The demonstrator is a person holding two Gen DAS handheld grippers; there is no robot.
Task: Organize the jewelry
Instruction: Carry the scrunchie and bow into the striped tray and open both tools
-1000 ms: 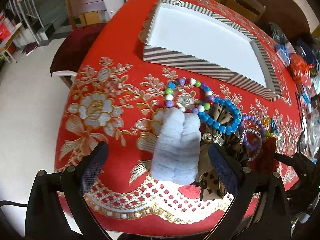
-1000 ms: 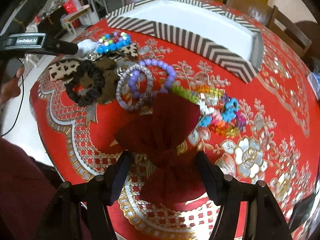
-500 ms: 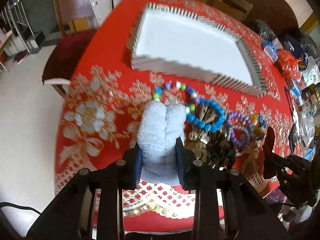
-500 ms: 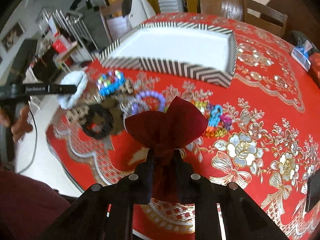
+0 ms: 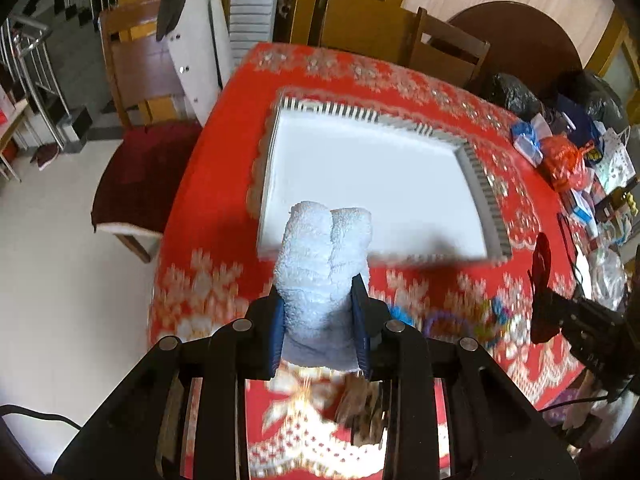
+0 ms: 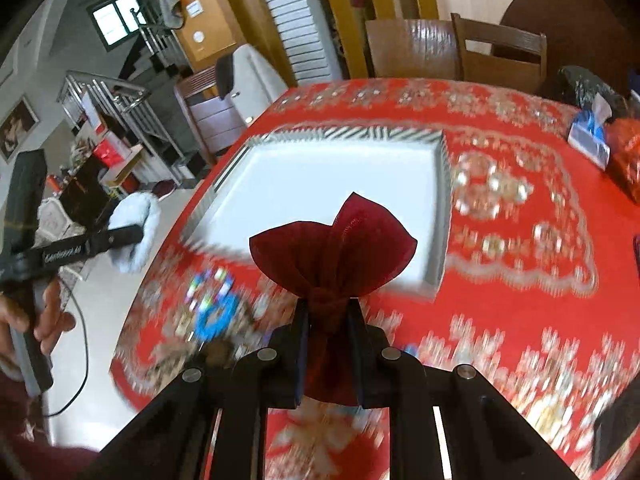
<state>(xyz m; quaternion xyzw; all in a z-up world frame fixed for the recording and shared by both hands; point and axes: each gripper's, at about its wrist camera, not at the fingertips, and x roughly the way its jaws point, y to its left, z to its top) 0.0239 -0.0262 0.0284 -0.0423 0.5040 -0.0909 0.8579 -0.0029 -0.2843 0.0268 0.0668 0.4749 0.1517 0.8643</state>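
Note:
My left gripper [image 5: 319, 320] is shut on a fluffy pale blue scrunchie [image 5: 325, 264] and holds it above the red tablecloth, just short of the near edge of the white tray [image 5: 372, 168] with the striped rim. My right gripper [image 6: 327, 320] is shut on a dark red fabric bow [image 6: 334, 252] and holds it above the near right corner of the same tray [image 6: 320, 184]. The left gripper with the scrunchie [image 6: 134, 232] shows at the left of the right wrist view. Bead bracelets [image 6: 212, 304] lie blurred on the cloth below.
The round table has a red and gold cloth [image 5: 208, 208]. Bags and clutter [image 5: 560, 152] sit at its far right. Wooden chairs [image 5: 148, 92] stand at the left and behind. The person's hand [image 6: 44, 312] holds the left gripper's handle.
Both grippers closed on their items, the scrunchie and the bow, lifted them off the cloth and moved forward towards the tray. The bracelets stayed on the table.

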